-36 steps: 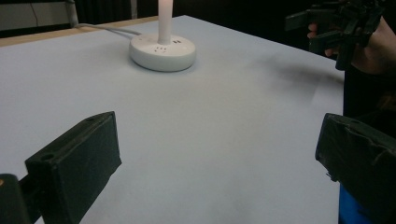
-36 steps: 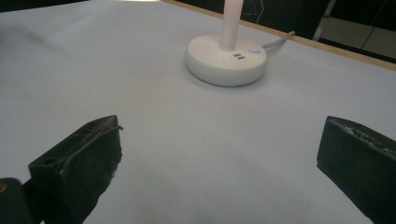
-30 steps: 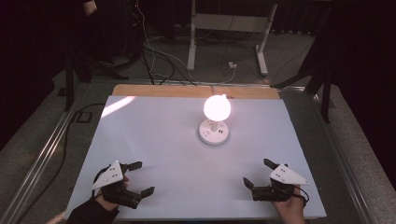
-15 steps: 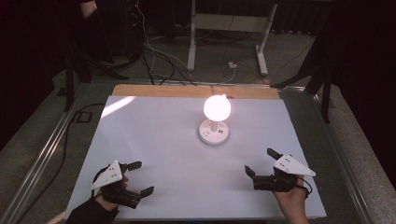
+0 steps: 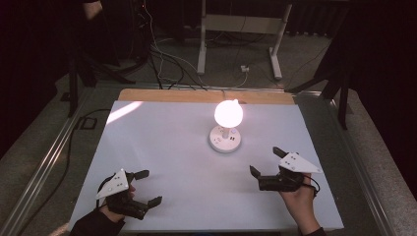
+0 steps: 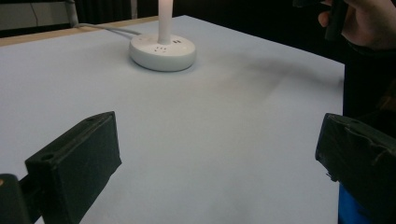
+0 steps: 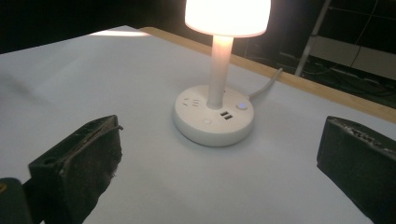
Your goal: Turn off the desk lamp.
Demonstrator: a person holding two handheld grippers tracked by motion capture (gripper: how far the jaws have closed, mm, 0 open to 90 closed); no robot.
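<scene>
The high view is looking down and forward over the whole table (image 5: 162, 147) from the near side. Each gripper view is sitting low near the tabletop, looking between its own jaws toward the lamp (image 5: 226, 129) (image 6: 162, 46) (image 7: 216, 93), which all three are sharing.

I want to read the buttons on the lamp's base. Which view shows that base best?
The right gripper view: the lamp base sits close, showing buttons, ports and stem. The left gripper view shows the base farther off, shade cut off. The high view shows it small, under the glowing shade.
</scene>
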